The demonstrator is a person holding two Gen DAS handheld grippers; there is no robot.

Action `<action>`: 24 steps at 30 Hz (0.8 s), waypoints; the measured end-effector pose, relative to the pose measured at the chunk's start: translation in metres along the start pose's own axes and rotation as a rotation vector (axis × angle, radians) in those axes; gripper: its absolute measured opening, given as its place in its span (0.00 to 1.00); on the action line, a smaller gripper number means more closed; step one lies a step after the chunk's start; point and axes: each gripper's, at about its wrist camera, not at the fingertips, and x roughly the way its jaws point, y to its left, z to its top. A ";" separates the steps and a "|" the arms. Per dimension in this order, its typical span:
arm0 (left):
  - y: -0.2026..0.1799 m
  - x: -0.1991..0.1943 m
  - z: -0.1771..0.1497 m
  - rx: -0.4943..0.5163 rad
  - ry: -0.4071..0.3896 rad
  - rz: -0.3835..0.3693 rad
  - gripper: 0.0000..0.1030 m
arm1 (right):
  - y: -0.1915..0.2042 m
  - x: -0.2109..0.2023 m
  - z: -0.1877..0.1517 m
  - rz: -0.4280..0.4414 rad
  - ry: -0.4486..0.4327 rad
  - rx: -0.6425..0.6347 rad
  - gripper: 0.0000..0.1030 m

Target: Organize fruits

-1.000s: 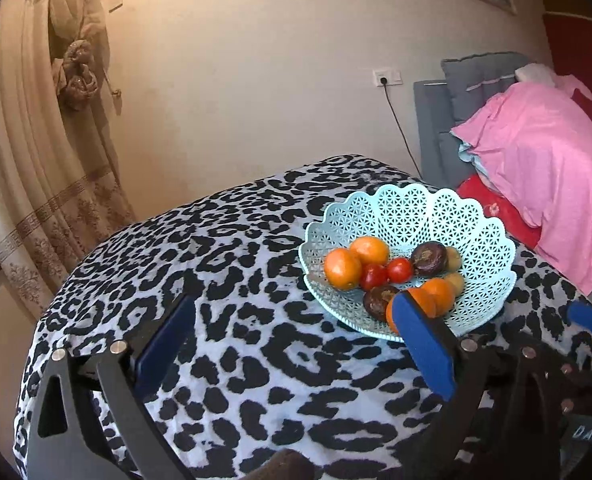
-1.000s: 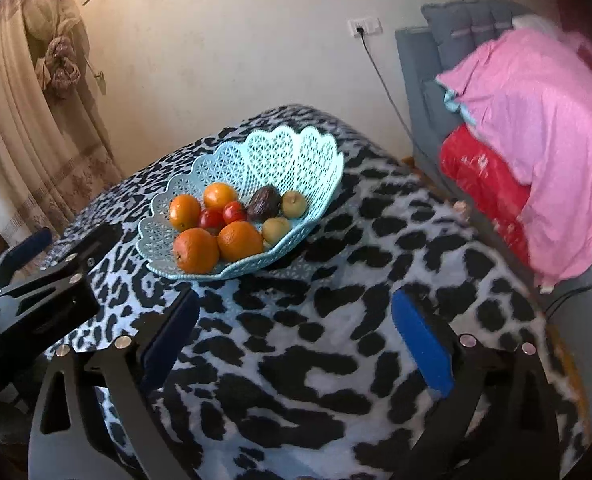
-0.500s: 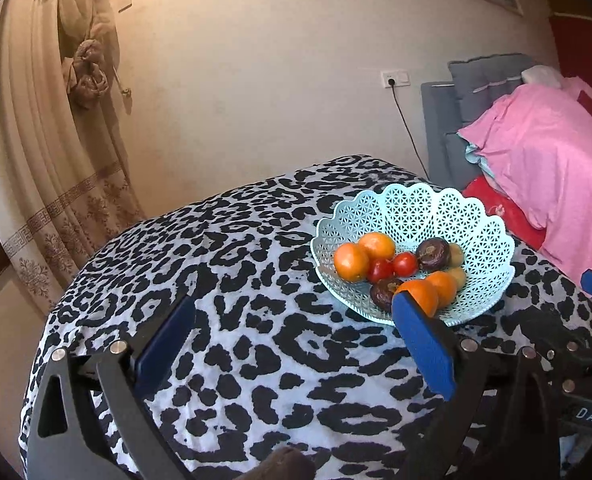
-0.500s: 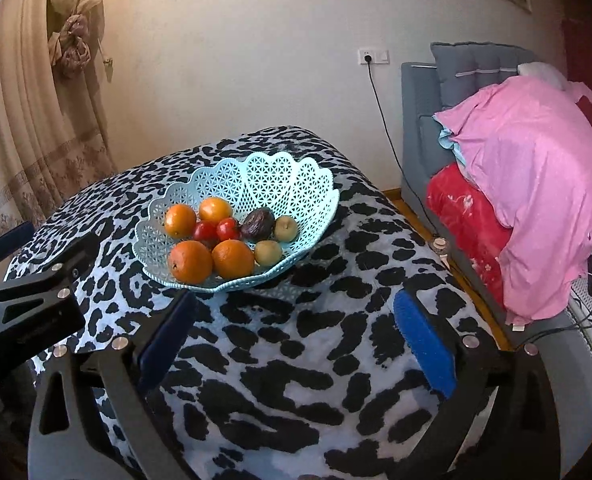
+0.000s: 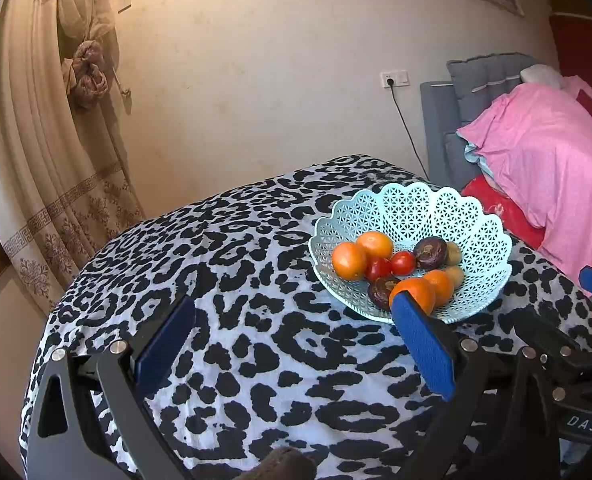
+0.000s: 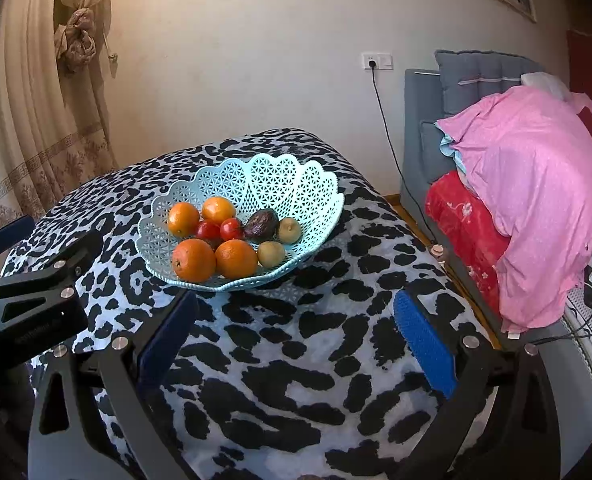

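Now that both grippers have pulled back from the basket (image 6: 296, 184), all the fruit (image 6: 223, 240) sits inside it on the surface (image 6: 296, 360), so the job looks about done. The left gripper (image 5: 291, 344) and right gripper (image 6: 291, 340) are wide open, holding and touching nothing

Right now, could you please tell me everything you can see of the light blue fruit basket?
The light blue fruit basket is a shallow, round bowl that looks like plastic, with openwork lattice walls and a scalloped rim. It sits upright on the leopard-print cloth, toward the table's far side. Inside lie four oranges, two small red fruits, dark purple wrinkled fruits and two greenish-brown ones. Neither hand-held gripper touches it.
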 end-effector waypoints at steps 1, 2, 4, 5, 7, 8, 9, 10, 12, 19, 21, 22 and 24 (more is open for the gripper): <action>0.000 0.000 0.000 0.001 -0.001 0.000 0.95 | 0.000 0.000 0.000 0.000 0.000 -0.001 0.97; 0.000 0.000 0.000 0.001 0.000 0.000 0.95 | 0.001 0.000 0.000 0.000 0.000 -0.001 0.97; -0.001 0.000 0.000 0.004 -0.002 0.000 0.95 | 0.001 0.000 0.000 0.000 0.000 -0.003 0.97; -0.001 0.000 0.000 0.005 -0.002 0.000 0.95 | 0.001 0.000 0.000 -0.001 0.000 -0.002 0.97; -0.001 0.000 0.000 0.005 -0.002 0.000 0.95 | 0.001 0.000 0.000 0.000 0.001 -0.001 0.97; -0.001 0.000 0.000 0.005 -0.001 0.000 0.95 | 0.001 0.000 0.000 0.000 0.000 -0.001 0.97; -0.001 0.000 0.000 0.006 -0.001 0.001 0.95 | 0.001 0.000 0.000 -0.001 0.000 -0.001 0.97; -0.001 0.000 0.000 0.005 -0.001 0.001 0.95 | 0.001 0.000 0.000 -0.001 0.001 0.000 0.97; -0.001 0.000 0.000 0.004 -0.001 0.000 0.95 | 0.001 0.001 0.000 -0.001 0.003 0.000 0.97; -0.002 0.000 0.000 0.005 -0.001 0.000 0.95 | 0.002 0.002 -0.002 -0.002 0.003 -0.003 0.97; -0.001 0.001 0.001 0.006 -0.002 0.000 0.95 | 0.002 0.002 -0.002 -0.002 0.004 -0.002 0.97; -0.001 0.001 0.001 0.006 -0.002 0.000 0.95 | 0.002 0.002 -0.002 -0.002 0.005 -0.002 0.97; -0.002 0.001 0.001 0.008 -0.004 -0.001 0.95 | 0.001 0.003 -0.003 -0.002 0.007 -0.002 0.97</action>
